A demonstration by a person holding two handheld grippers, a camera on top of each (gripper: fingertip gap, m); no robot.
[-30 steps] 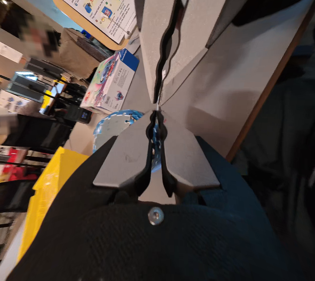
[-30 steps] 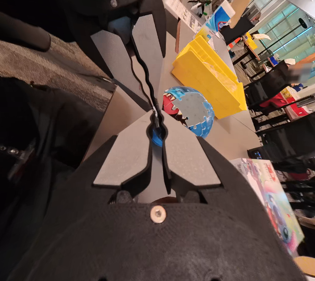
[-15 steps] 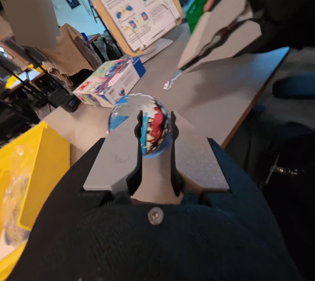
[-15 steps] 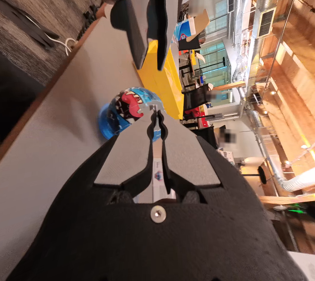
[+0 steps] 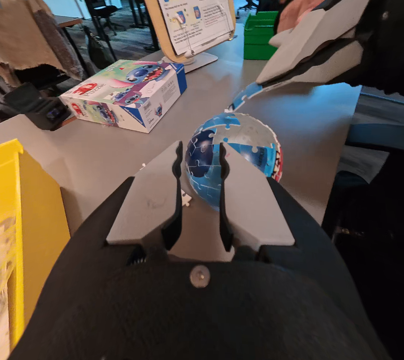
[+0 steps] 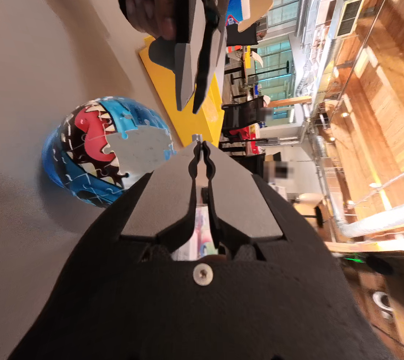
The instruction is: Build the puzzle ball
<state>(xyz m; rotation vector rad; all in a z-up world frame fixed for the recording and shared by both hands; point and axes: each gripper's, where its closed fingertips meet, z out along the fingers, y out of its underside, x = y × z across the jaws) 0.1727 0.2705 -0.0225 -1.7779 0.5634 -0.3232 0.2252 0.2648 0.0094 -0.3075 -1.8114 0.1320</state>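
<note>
The puzzle ball stands on the grey table, blue with a red mouth and white teeth, with a bare grey patch on top. It also shows in the right wrist view. My left gripper is open and empty, just in front of the ball's left side. My right gripper is shut on a blue puzzle piece, seen edge-on. In the left wrist view the right gripper holds that curved piece just above and behind the ball. The left gripper hangs above the ball.
A yellow bin stands at the left, also in the right wrist view. The puzzle box, an instruction stand and a green bin are behind. A loose white piece lies by the ball. The table edge runs at the right. Left tips to right tips: about 7 cm.
One second ago both grippers were tip to tip on the piece. The left gripper let go, opened and drew back to the ball. The right gripper kept the piece and moved over the ball.
</note>
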